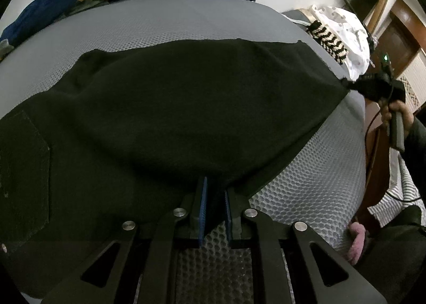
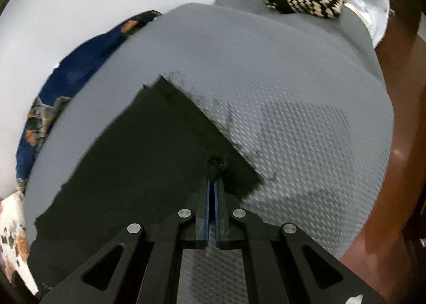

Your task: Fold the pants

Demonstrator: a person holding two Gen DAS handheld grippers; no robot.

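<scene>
Black pants (image 1: 165,117) lie lengthwise across the grey mattress (image 1: 173,24). Left gripper (image 1: 214,192) pinches the near edge; right gripper (image 2: 212,170) pinches the far-end hem, jaws pressed together.

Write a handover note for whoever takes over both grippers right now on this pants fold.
Left gripper: shut on the near edge of the black pants.
Right gripper: shut on a pant-leg end, seen pulled taut off the right side in the left wrist view.
Pants lie spread on the grey mesh mattress, back pocket at left.
Done: both grips taken.
Left: probably carry the leg end across, then flatten.
</scene>
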